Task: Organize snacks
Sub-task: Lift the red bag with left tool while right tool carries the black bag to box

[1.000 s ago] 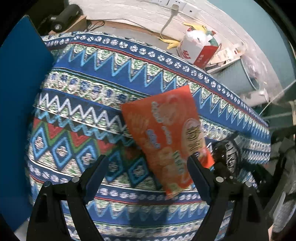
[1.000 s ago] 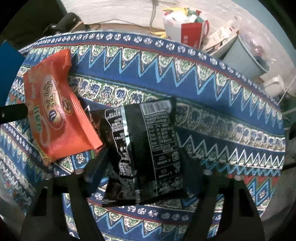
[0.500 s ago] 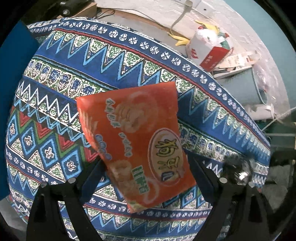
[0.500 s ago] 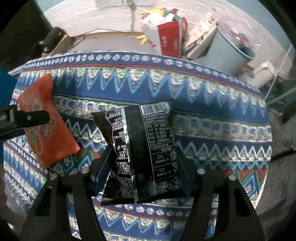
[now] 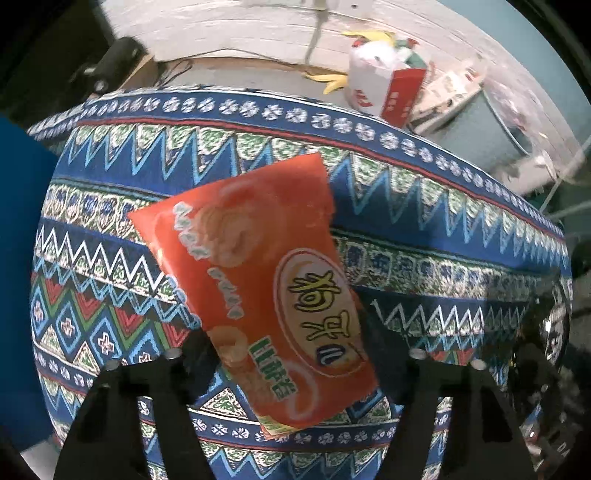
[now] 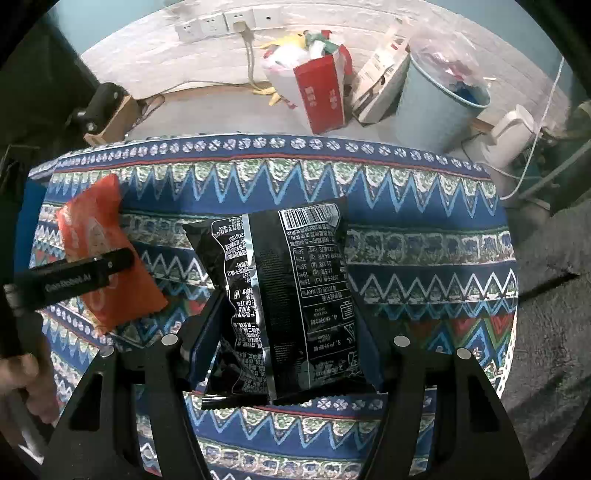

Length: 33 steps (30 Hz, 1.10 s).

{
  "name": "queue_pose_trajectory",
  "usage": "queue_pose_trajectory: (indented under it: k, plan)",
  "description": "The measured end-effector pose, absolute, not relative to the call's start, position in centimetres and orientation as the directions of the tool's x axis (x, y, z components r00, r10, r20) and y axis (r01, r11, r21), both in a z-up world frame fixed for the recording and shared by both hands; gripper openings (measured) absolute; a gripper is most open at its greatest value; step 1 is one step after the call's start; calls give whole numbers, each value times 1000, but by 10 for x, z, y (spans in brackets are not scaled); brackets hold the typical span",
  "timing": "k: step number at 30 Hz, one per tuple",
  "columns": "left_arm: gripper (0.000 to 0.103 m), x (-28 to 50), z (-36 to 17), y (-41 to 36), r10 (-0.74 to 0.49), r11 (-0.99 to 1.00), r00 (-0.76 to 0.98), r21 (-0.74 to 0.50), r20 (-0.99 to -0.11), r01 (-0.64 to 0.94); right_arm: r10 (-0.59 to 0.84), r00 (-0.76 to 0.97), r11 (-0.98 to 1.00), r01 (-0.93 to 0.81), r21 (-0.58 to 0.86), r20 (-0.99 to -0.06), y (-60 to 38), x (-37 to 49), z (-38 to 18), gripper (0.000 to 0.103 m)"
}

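Our left gripper points down at the table, and its jaws are closing with the orange snack packet between them; the packet's two long edges meet the black fingers on either side. The packet lies askew across the patterned tablecloth, its top end pointing away from us and its printed face up. At the far left of this view we see a plain blue panel beside the table.

From the right wrist we see the same orange packet at the left side of the table, with one black finger of the left gripper lying across it. A hand shows at the lower left edge.

Toward the middle of that view, our right gripper grips the black snack packet at a middling width, one finger on each side of its lower half. The packet shows its back, with small white print and a barcode at the far end. We cannot tell whether it touches the cloth.

Beyond the table, on the floor, stand a red and white bag and, further right, a pale blue bin. Wall sockets sit above.
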<state>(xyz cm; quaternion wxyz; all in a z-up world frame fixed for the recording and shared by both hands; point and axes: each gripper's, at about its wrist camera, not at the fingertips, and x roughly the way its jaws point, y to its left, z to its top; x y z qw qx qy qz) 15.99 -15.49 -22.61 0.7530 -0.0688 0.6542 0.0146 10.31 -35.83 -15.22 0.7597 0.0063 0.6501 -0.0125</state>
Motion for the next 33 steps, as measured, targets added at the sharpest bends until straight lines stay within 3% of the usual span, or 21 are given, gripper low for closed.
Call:
queue_pose_trajectory:
  k: [5, 13, 33]
  plan:
    - [46, 155, -221, -146, -99, 991, 146, -111, -984, -74, -7, 160, 1000, 9, -6, -987, -351, 104, -148, 65]
    - [33, 142, -202, -132, -89, 996, 183, -87, -979, 20, -16, 180, 1000, -11, -18, -983, -337, 103, -138, 65]
    - [33, 101, -133, -92, -63, 980, 296, -3, -953, 198, -16, 228, 996, -87, -37, -973, -290, 101, -106, 65]
